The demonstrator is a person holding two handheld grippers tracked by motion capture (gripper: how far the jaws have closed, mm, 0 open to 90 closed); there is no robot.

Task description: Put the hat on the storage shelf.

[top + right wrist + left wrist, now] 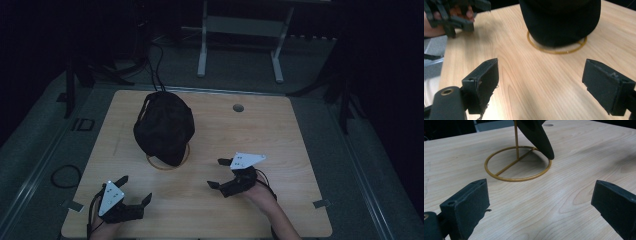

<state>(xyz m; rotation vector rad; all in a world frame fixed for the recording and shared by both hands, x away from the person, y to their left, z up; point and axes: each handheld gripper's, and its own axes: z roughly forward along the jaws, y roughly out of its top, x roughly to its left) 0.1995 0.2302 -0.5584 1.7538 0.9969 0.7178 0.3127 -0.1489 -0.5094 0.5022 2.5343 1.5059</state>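
Left gripper (131, 191) sits at the near-left corner of the table (280, 150), jaws spread wide, nothing between them, hovering low over the wood. Its own view looks along the jaws at the gold wire stand (517, 162): a ring base with a crossbar and an upright rod, and the cap's brim (539, 137) hanging down over the ring's far-right side.

Centre-left of the table: black cap (164, 127) perched on that stand, ring of the base (168, 164) peeking out from under it on the near side. It looks like a baseball cap with a strap or cord loop at the back, but the high view is dark, so hard to be sure. A cable runs off the far edge behind it.

Right gripper (220, 174) is right of the cap and near it, apart, jaws fully open and empty, pointed left toward the stand. In the right gripper view the cap (560, 21) is ahead, the ring (556, 48) showing under it, left gripper (451, 15) far left.

Progress: nothing is grasped yet. The cap is on its stand, untouched. Judging by the poses, this is the approach stage; the reach, grip and lift off the stand all remain.
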